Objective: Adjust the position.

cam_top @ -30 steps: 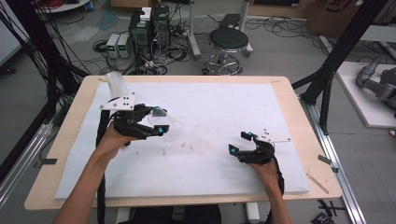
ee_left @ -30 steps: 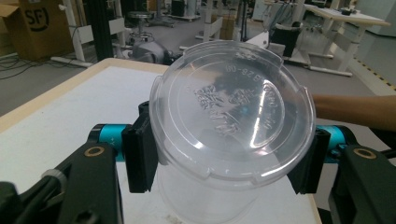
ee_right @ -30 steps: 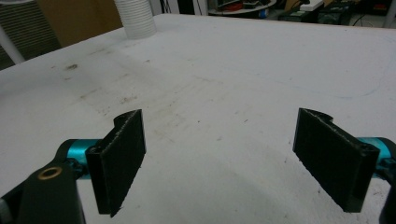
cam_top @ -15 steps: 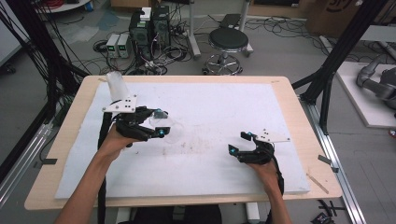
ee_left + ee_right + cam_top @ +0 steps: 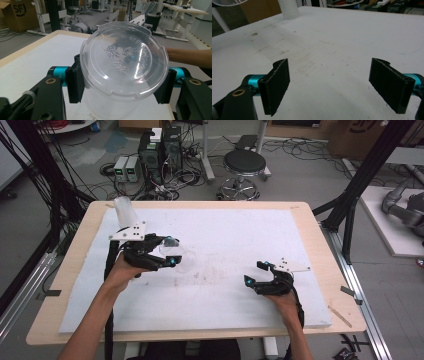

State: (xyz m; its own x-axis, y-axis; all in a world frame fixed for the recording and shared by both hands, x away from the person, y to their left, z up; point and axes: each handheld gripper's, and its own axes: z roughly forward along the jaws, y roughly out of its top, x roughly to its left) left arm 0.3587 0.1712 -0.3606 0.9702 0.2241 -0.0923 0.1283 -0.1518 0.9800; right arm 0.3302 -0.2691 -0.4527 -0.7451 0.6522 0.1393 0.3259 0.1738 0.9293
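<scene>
A clear plastic cup (image 5: 122,62) with a clear snap-on lid is clamped between the black pads of my left gripper (image 5: 120,85), which is shut on it just under the lid's rim. The lid faces that gripper's camera. In the high view the left gripper (image 5: 172,254) holds the cup (image 5: 181,259) just above the white mat at the table's left. My right gripper (image 5: 256,272) rests low at the table's right, pointing left. Its jaws stand wide open in the right gripper view (image 5: 337,85), with bare mat between them.
A stack of white cups (image 5: 124,212) stands at the mat's far left corner, also visible as the stack (image 5: 289,8) in the right gripper view. The white mat (image 5: 230,235) covers most of the wooden table (image 5: 320,240) and has faint stains mid-table. A stool and equipment lie beyond the far edge.
</scene>
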